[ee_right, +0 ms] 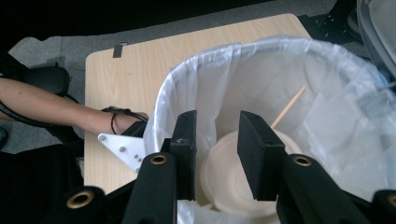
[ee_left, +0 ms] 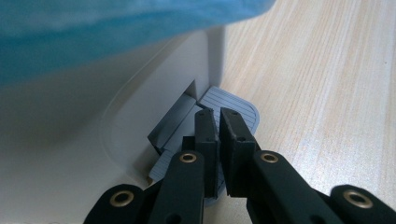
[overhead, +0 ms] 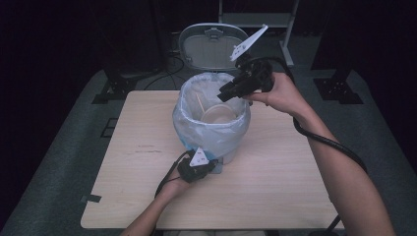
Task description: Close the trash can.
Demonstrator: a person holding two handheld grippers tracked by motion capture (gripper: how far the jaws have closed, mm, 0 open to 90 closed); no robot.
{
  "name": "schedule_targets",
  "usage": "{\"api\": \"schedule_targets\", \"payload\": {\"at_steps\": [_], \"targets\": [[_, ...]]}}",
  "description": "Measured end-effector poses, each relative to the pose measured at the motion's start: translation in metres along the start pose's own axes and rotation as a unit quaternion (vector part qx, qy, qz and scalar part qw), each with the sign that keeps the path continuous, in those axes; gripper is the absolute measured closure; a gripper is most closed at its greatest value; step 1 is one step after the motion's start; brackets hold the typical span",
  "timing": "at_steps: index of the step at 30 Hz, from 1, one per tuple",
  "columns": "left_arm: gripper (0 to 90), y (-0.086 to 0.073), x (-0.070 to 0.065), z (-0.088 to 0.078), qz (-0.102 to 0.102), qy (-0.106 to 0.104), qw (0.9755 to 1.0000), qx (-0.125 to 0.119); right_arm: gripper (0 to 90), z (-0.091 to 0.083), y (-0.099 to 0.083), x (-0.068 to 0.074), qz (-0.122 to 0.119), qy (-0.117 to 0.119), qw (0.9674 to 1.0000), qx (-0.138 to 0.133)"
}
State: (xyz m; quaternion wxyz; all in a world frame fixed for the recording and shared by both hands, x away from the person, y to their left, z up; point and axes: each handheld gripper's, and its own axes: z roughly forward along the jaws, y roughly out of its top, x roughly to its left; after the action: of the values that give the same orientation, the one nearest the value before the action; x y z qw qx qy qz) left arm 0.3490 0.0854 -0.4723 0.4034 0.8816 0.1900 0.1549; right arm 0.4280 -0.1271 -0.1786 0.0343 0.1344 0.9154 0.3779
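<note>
A: We see the bin (overhead: pixel 211 118) standing at the middle of the desk (overhead: pixel 275 187), toward its far edge, with bare wood open on both sides.

B: Our left gripper (overhead: pixel 196 167), jaws closed, presses the pedal (ee_left: pixel 233 105) at the bin's near foot. Our right gripper (overhead: pixel 235 88) hangs tilted over the rim, jaws apart and empty, above the bowl (ee_right: pixel 233 172) and stick (ee_right: pixel 288 106) inside.

I see a pale wood-grain table (overhead: pixel 275 187) under a white bin (ee_left: pixel 70 135) lined with a translucent bag (overhead: pixel 196 123), whitish above and blue at its lower edge. Inside lie a cream bowl (ee_right: pixel 233 172) and a tan stick (ee_right: pixel 289 106). My grippers' jaws are black with brass-coloured rivets. The bin's pedal (ee_left: pixel 233 105) is pale grey with fine dark stripes.
</note>
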Motion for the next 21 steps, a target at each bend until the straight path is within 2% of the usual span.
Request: {"api": "schedule_targets", "payload": {"at_steps": [21], "targets": [[86.6,0.0,0.0,0.0,-0.002,0.0,1.0,-0.001,61.9,-0.022,-0.04,0.0,0.027,-0.007,0.9994,-0.02]]}}
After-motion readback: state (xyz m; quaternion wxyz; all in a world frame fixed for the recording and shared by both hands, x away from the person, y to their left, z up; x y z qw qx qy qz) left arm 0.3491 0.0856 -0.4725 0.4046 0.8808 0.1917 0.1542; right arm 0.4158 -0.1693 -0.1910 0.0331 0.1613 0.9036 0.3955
